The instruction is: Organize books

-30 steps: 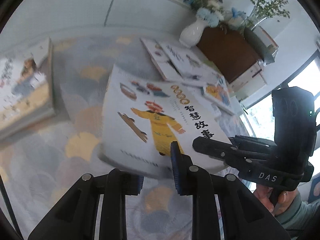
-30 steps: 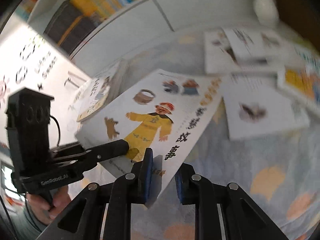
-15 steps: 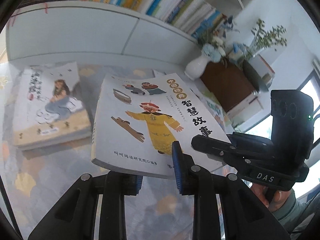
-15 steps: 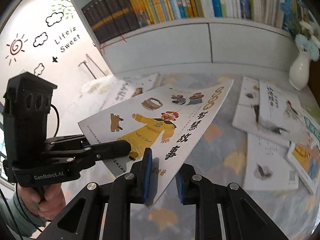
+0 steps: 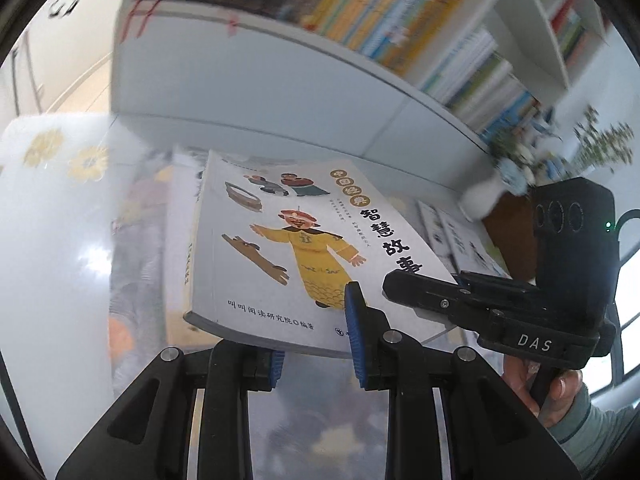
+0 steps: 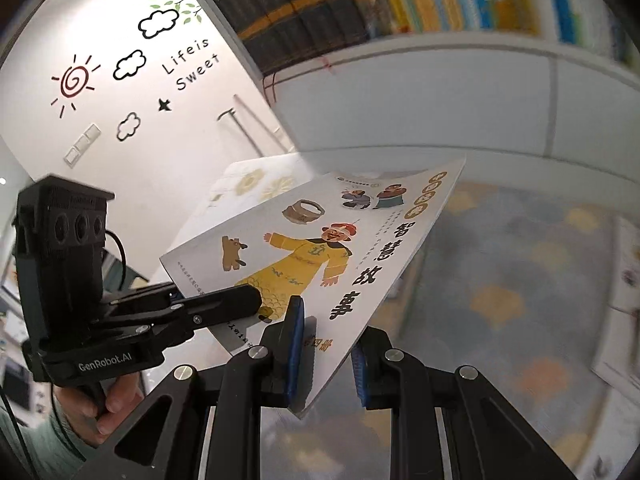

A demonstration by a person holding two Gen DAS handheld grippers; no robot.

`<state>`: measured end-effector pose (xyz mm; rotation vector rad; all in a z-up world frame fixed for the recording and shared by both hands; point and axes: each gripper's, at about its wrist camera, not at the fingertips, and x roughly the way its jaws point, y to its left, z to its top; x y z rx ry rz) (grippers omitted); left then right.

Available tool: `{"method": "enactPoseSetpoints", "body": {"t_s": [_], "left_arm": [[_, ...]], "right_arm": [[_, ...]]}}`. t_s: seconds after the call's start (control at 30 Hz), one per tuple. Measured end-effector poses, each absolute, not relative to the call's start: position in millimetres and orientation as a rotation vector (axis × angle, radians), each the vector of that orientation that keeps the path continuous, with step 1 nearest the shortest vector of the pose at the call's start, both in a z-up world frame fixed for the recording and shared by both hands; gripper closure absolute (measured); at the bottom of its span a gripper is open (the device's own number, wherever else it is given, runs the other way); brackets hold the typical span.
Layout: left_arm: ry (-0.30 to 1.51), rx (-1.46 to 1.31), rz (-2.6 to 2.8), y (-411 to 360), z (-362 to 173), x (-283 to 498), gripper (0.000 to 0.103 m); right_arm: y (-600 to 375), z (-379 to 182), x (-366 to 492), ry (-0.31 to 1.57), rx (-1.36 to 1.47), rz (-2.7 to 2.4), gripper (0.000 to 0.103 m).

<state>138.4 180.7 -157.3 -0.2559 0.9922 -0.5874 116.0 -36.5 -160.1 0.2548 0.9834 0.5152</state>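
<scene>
Both grippers carry one picture book above the table, in front of the bookcase.

Left wrist view: the left gripper, jaws narrow and just lately widening slightly, holds the near edge of the white picture book, one blue ribbed pad above the glossy cover, one beneath. The right gripper grips the book's right corner. Under the book lies the patterned table cover; behind it stands the white bookcase, its shelf packed with upright books.
Right wrist view: the right gripper, jaws narrow, clamps the book at its thin near corner; the left gripper holds the left edge. The table right of the book lies open; loose books lie at its right edge, blurred.
</scene>
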Motion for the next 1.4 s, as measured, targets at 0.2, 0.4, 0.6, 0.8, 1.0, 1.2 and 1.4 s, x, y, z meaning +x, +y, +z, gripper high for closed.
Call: {"method": "enactPoseSetpoints", "body": {"t_s": [0.2,0.4,0.6,0.8,1.0,1.2,1.4], "left_arm": [[1.050,-0.247,-0.484,193.7,-189.8,160.8,0.075],[1.083,-0.247,-0.403,213.8,-211.8,157.6,0.075],[1.090,-0.276,-0.362,230.6,-214.7,154.8,0.075],[1.105,-0.268,-0.379,225.4,-216.9,152.1,0.075],[1.101,-0.232,-0.363,219.5,-212.3,145.2,0.075],[1.065,-0.180,-0.333,220.2,-187.8,122.7,0.075],[1.027,-0.164,-0.374,194.6,-151.4,92.3,0.075]], "right_arm": [[-32.3,-201.3,161.1,1.085,0.299,0.548,0.082],[-22.0,-229.6,178.3,1.174,0.259,0.528,0.082],[-25.9,-233.9,183.6,1.183,0.302,0.527,0.081],[-20.3,-230.6,185.1,1.198,0.220,0.526,0.081],[-11.8,-232.6,192.2,1.230,0.181,0.536,0.077],[-30.7,-224.1,167.0,1.251,0.197,0.452,0.071],[-68.4,-185.0,101.2,1.154,0.214,0.346,0.069]]}}
